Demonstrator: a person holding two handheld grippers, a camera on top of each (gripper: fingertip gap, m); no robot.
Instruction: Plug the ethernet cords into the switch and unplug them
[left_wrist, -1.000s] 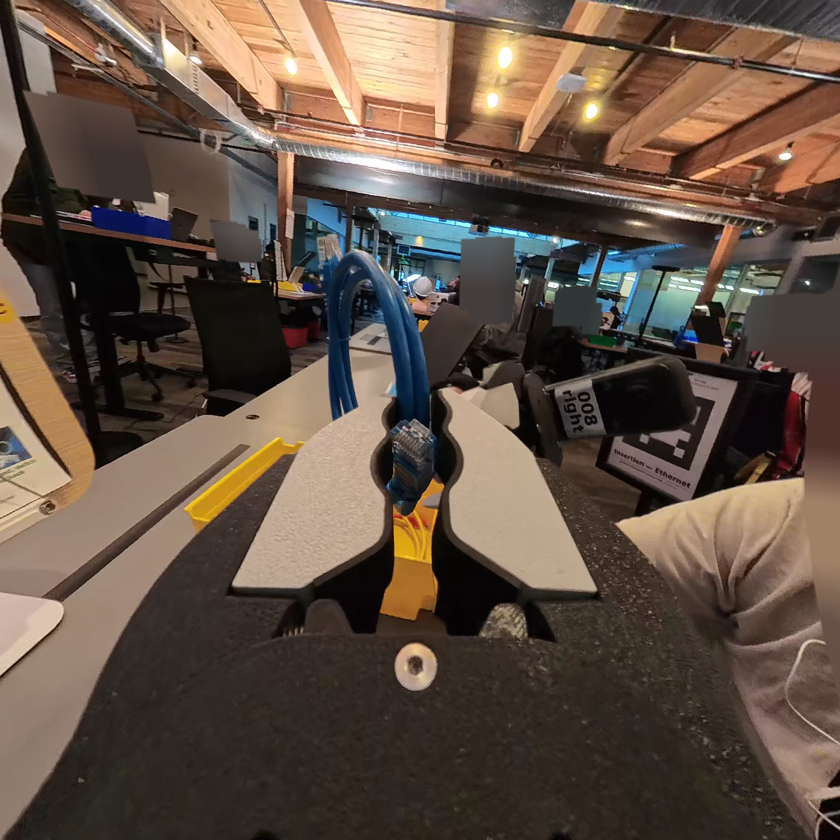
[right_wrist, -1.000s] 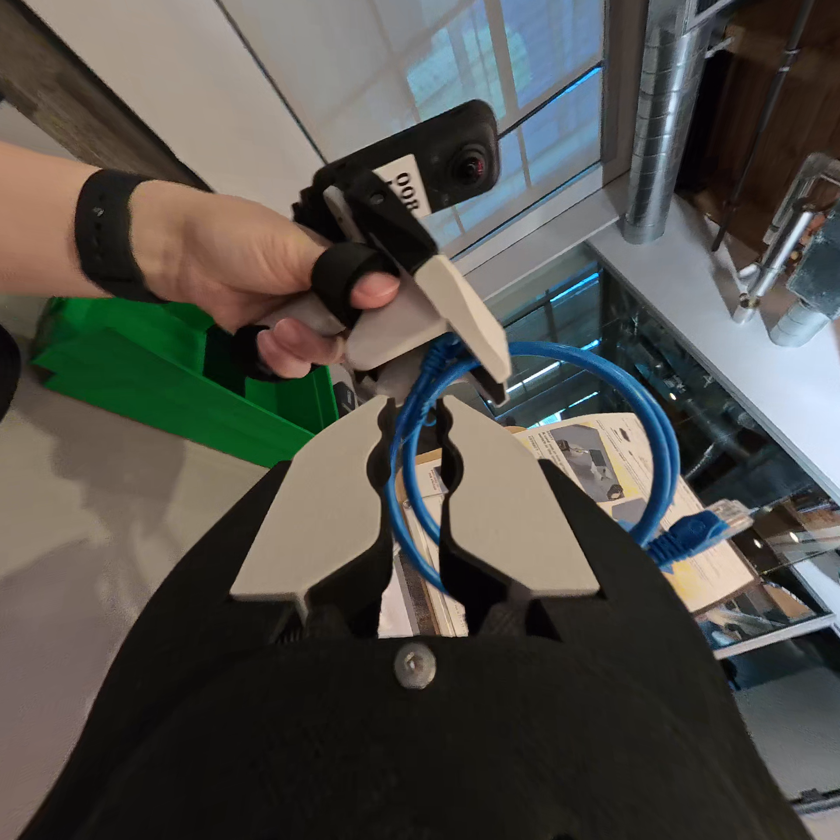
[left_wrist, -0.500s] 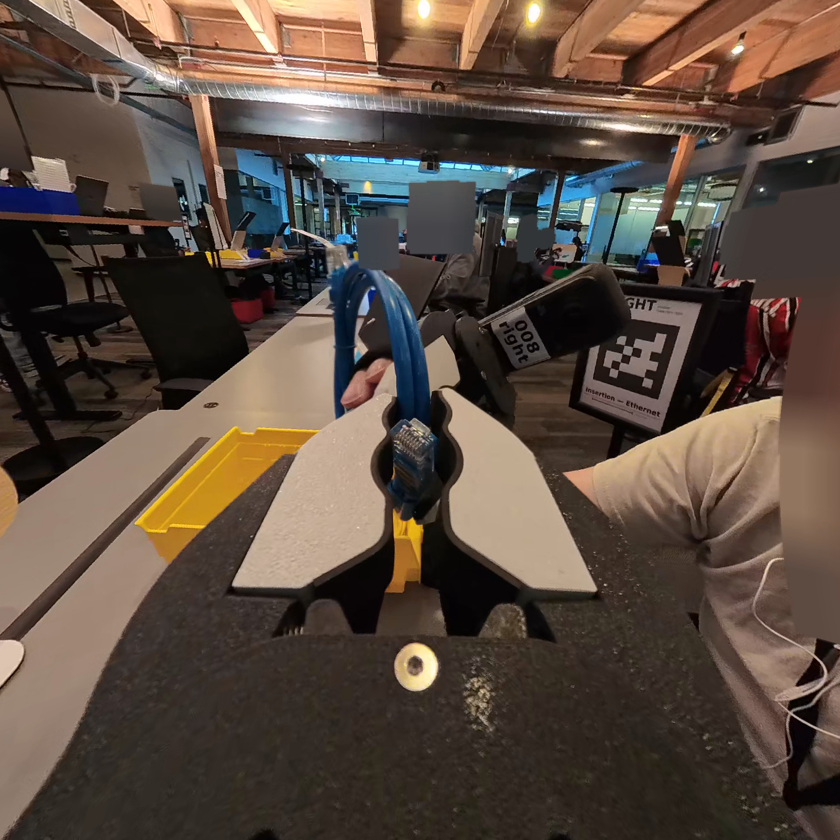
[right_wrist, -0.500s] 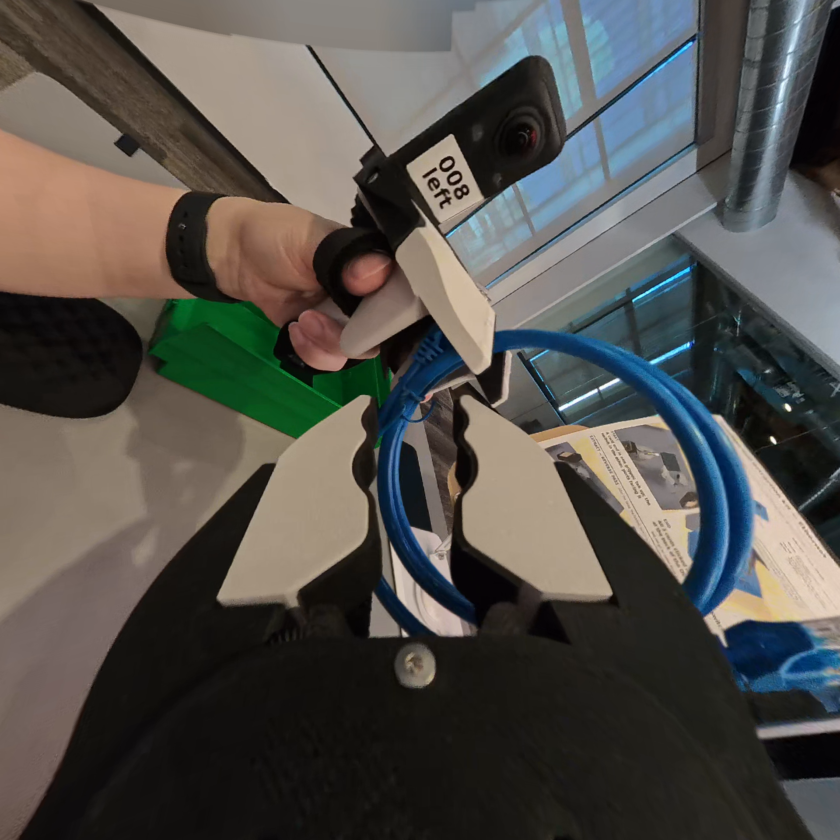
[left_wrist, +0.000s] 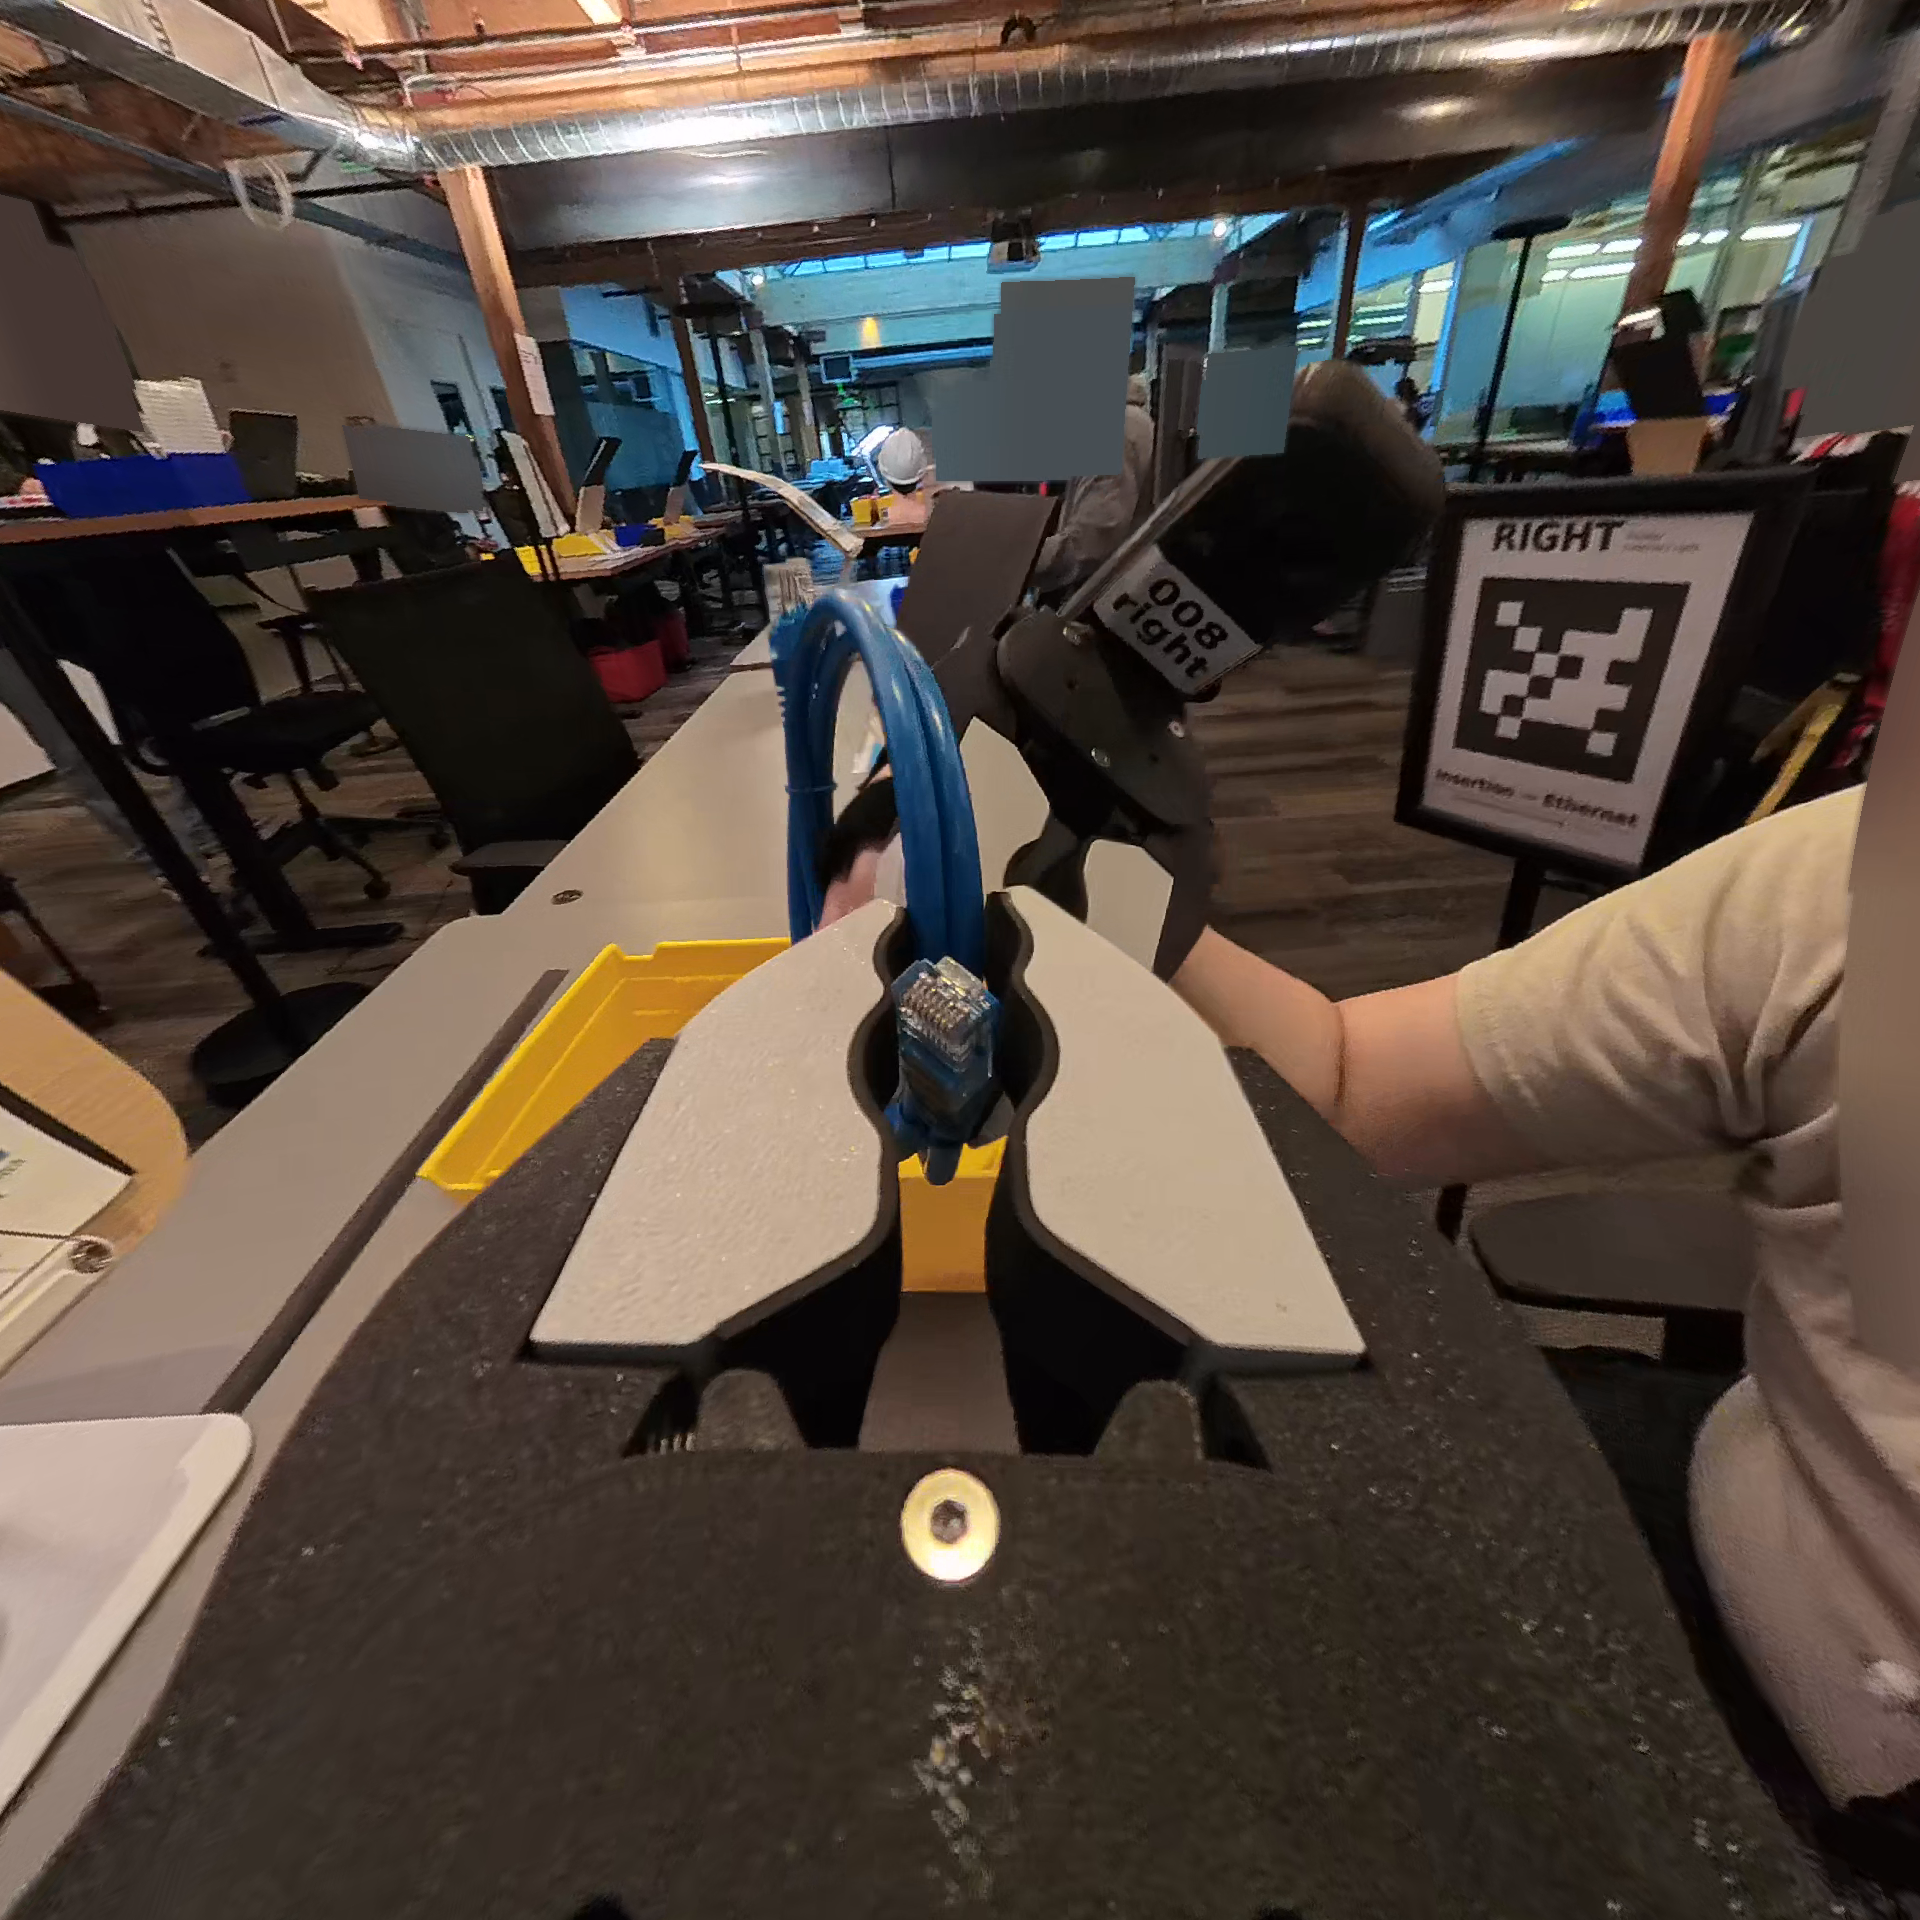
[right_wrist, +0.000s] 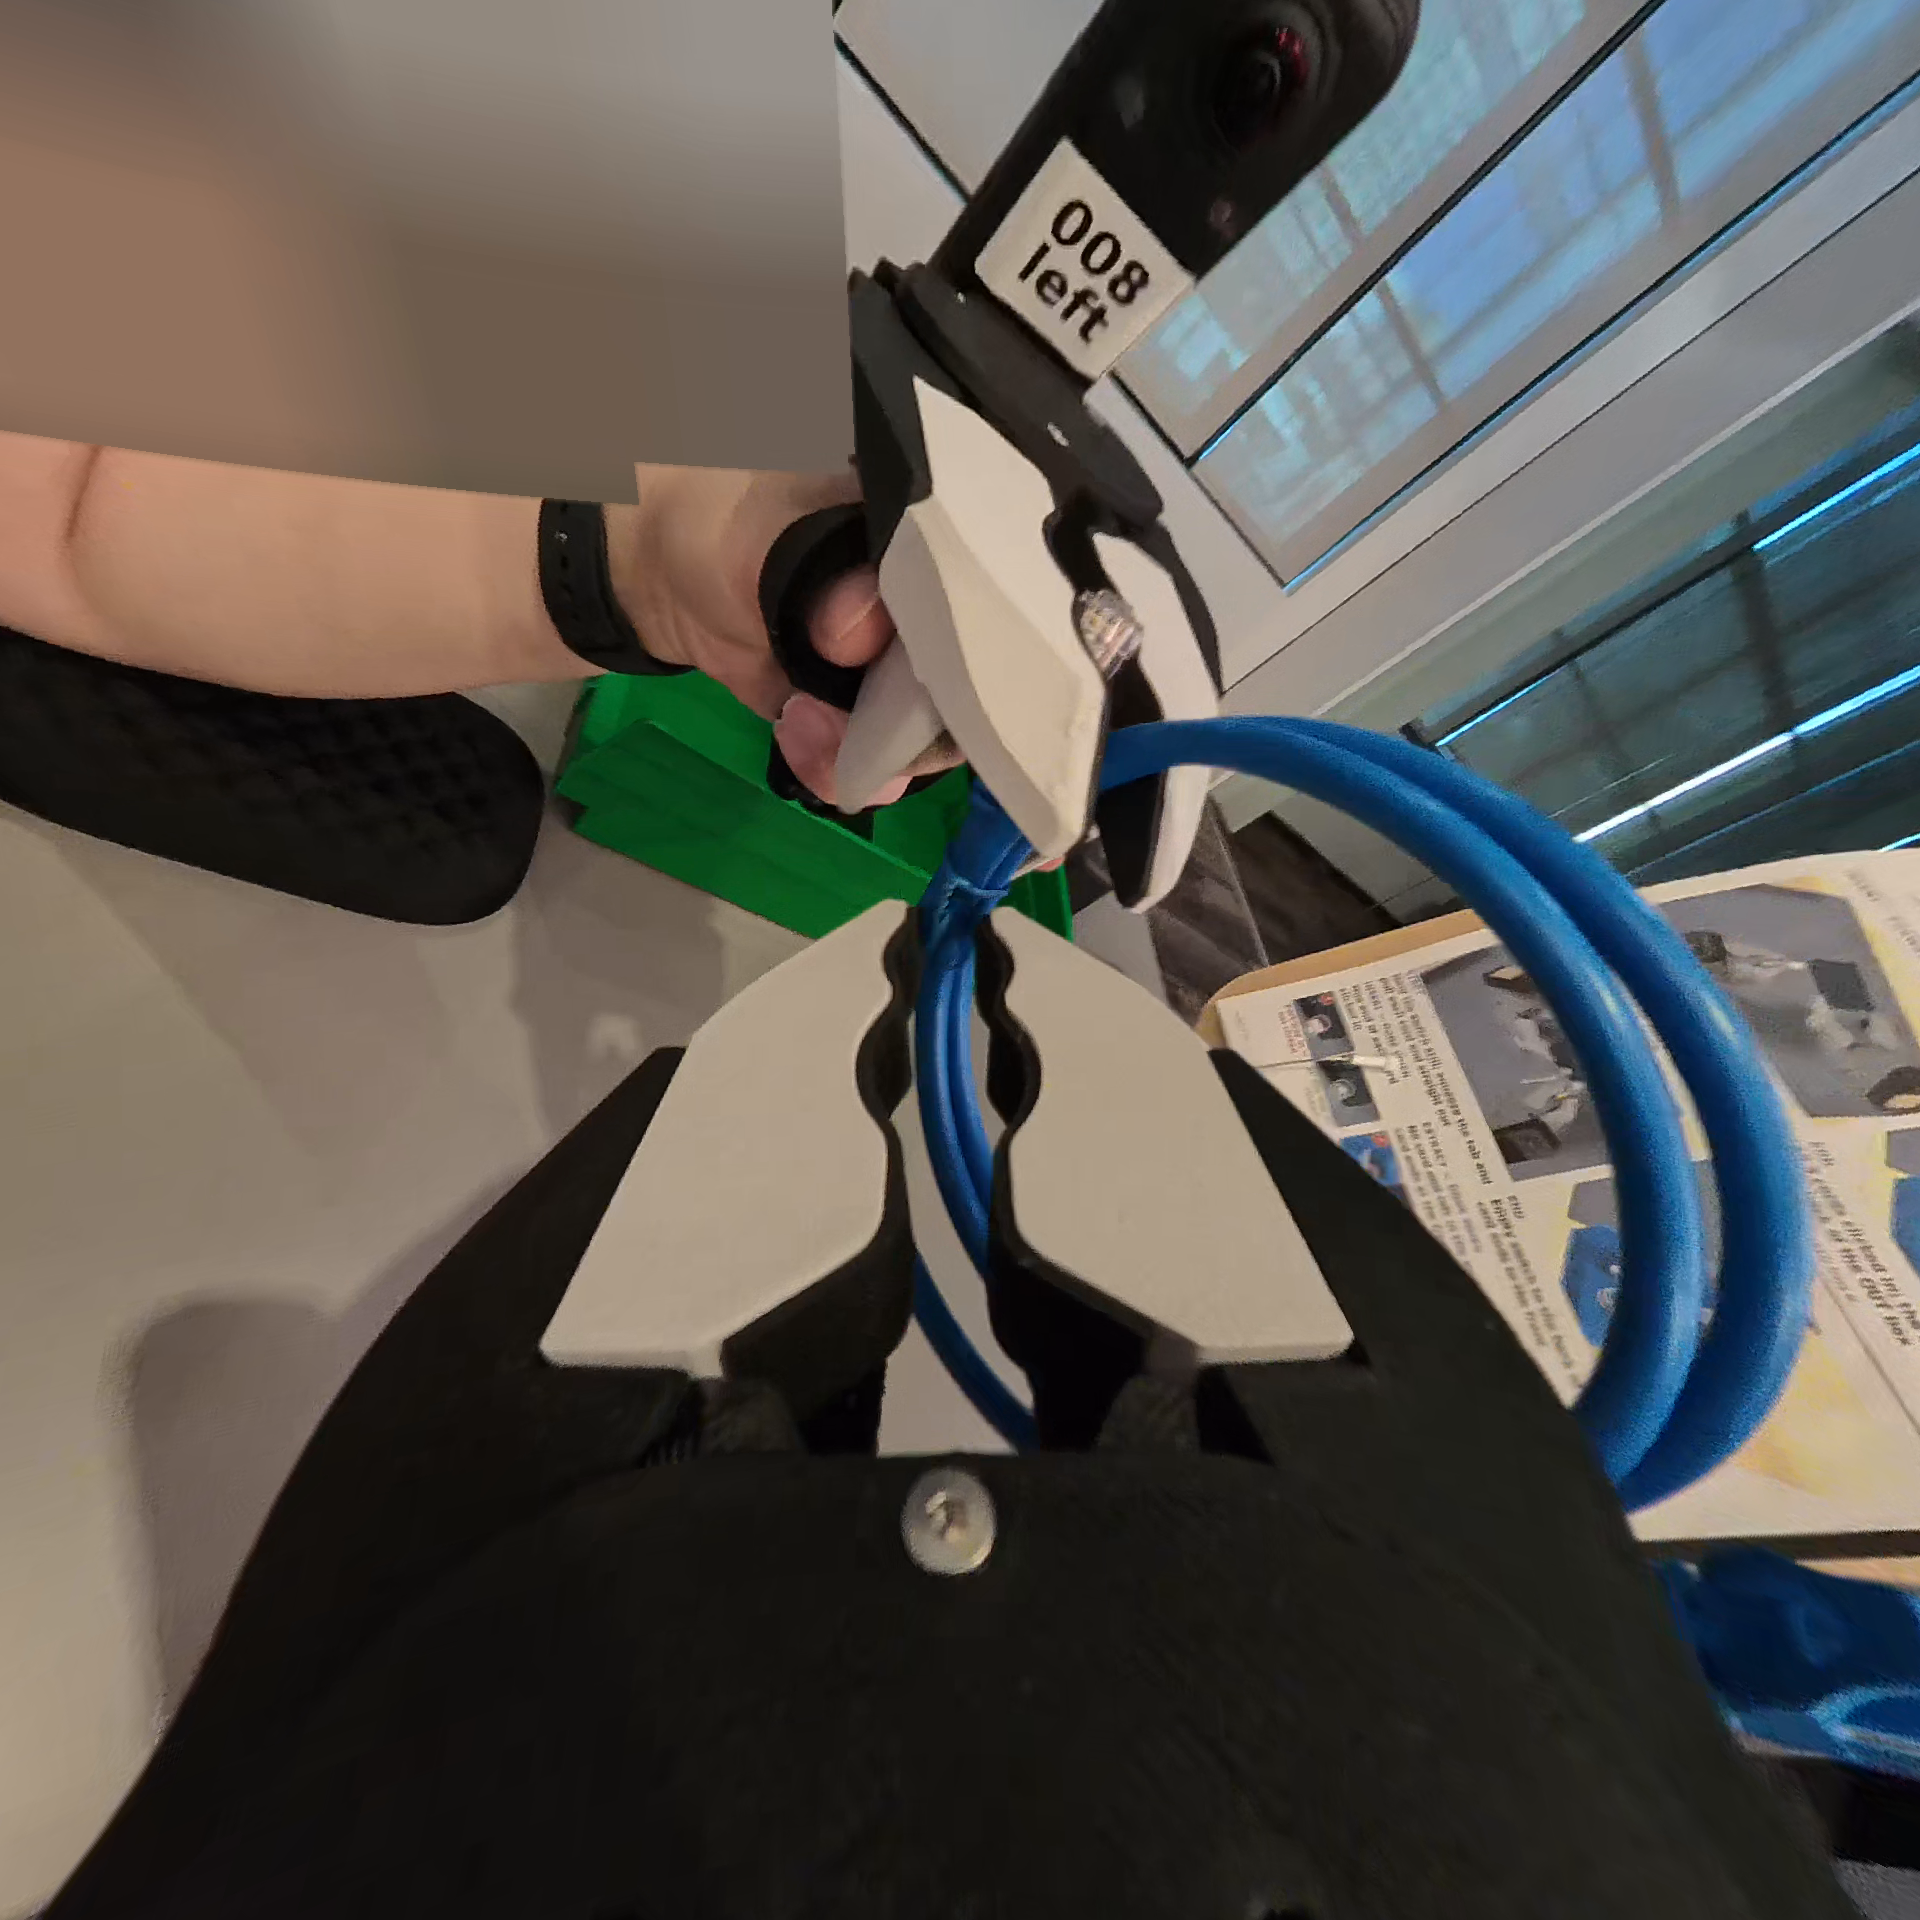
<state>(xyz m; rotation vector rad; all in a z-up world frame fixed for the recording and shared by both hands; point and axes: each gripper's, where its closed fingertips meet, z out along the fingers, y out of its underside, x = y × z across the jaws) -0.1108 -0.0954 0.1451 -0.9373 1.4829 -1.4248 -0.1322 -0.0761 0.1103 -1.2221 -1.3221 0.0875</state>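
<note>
Grey counter (left_wrist: 644, 862): long pale surface running away through an open workshop with timber beams; it carries the bins and a printed sheet.
Framed sign (left_wrist: 1569, 665): black-bordered board with a checker marker, standing on the floor to the right, well apart from the counter.
Yellow plastic bin (left_wrist: 623, 1029): open tray on the counter, just beyond the left gripper.
Green plastic bin (right_wrist: 727, 821): on the counter below the person's left hand (right_wrist: 727, 603).
Instruction sheet (right_wrist: 1507, 1091): laminated page lying flat behind the cable loop.
Blue ethernet cord (left_wrist: 914, 769): coiled in a bundled loop and held in the air above the counter between both grippers, not plugged into anything.
Left gripper (left_wrist: 943, 1023): fingers clenched on the cord's blue-booted clear plug (left_wrist: 940, 1023), whose contacts face the camera; the loop rises from the tips.
Right gripper (right_wrist: 951, 997): fingers closed on the doubled strands just below the thin tie that binds the coil.
</note>
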